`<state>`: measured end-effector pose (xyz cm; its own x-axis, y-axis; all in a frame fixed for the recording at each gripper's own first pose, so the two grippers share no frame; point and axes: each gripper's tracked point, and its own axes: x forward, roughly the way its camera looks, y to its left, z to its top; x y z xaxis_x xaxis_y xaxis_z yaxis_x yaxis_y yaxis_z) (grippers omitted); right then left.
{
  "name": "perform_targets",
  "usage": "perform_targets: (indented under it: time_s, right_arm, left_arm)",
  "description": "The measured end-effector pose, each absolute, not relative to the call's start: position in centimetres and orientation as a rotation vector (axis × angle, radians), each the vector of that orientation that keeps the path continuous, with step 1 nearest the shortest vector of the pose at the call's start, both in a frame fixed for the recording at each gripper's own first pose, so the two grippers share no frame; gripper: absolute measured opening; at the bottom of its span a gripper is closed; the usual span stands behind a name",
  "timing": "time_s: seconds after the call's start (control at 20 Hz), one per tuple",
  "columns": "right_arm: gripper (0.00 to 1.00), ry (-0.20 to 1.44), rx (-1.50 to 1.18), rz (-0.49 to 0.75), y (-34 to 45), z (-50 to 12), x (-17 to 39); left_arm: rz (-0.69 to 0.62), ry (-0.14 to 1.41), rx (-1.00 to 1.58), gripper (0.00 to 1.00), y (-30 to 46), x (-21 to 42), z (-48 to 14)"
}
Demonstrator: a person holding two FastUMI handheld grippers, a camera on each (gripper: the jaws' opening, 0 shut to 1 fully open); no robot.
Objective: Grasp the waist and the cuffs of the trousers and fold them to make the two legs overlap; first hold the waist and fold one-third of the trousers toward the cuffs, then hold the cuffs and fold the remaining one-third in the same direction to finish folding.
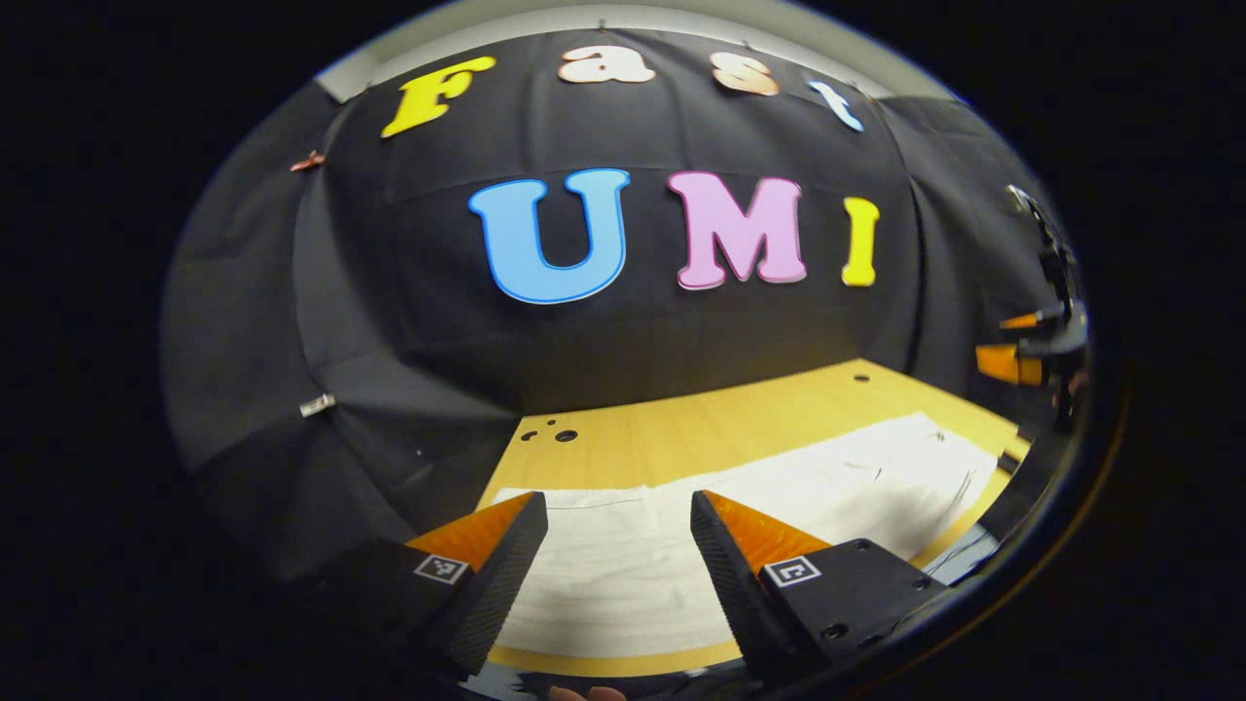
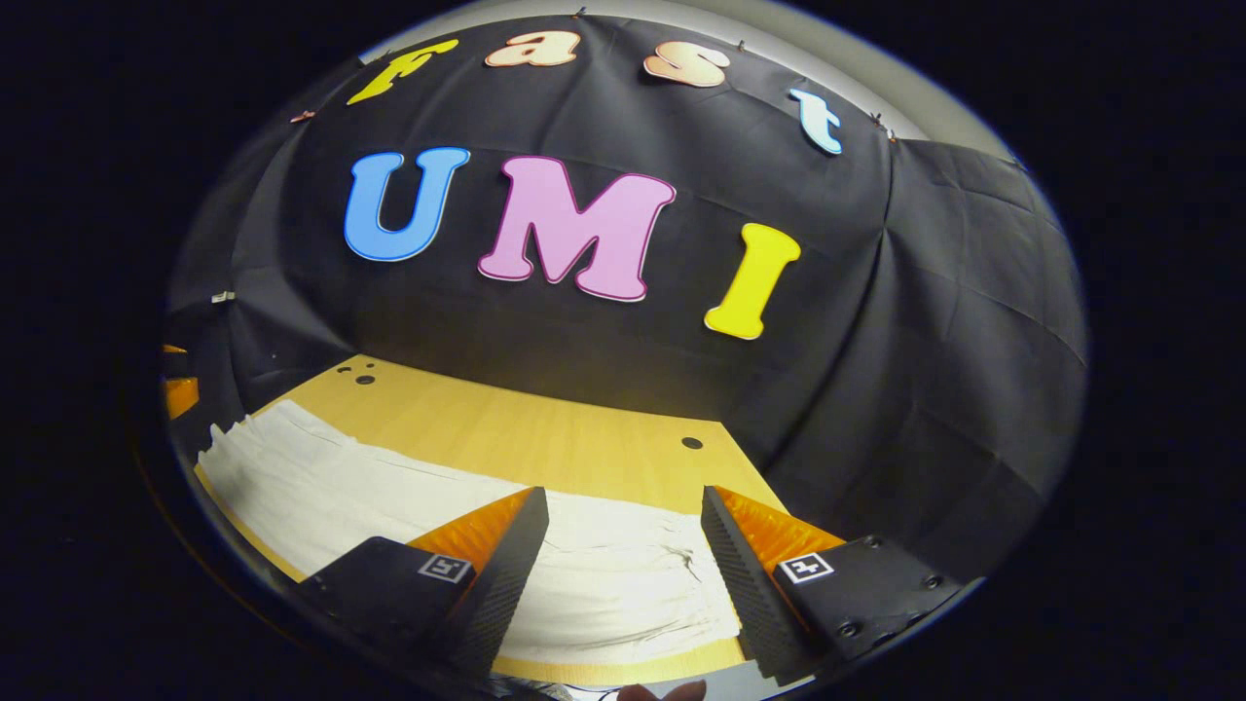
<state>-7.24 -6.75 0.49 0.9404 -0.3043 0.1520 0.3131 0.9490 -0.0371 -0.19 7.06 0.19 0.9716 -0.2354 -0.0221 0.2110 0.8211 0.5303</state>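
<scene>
The white trousers [image 1: 779, 506] lie spread flat along the wooden counter [image 1: 681, 428], close to its near edge and reaching toward both ends, and no fold looks started, so the leg overlap and both thirds seem left to do. The left gripper [image 1: 619, 555] and right gripper [image 2: 623, 555] hover over the cloth, fingers spread and grasping nothing.

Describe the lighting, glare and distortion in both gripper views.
Left gripper view: the white cloth trousers are overexposed near the left tool, washing out folds; fisheye bends the yellow wooden table edge. Right gripper view: the same glare between the right tool fingers, with dim wall cloth and curved edges.
</scene>
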Motion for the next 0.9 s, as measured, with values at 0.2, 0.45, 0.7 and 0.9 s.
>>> perform_targets:
  time_s: [0.2,0.45,0.7,0.9]
  right_arm:
    - [0.98,-0.118,-0.078,-0.376,-8.8,-1.3,-8.9]
    - [0.98,-0.087,-0.063,-0.441,-10.8,-3.1,-10.9]
    - [0.98,-0.067,-0.059,-0.472,-11.3,-4.3,-11.9]
    - [0.98,-0.047,-0.064,-0.485,-11.7,-5.0,-12.4]
  left_arm:
    - [-0.325,-0.007,0.804,0.95,8.9,0.4,-1.6]
    - [-0.425,0.085,1.149,0.95,12.1,1.6,-7.1]
    - [-0.495,0.201,1.38,0.95,14.9,2.0,-12.2]
    - [-0.55,0.306,1.542,0.95,17.6,2.7,-16.3]
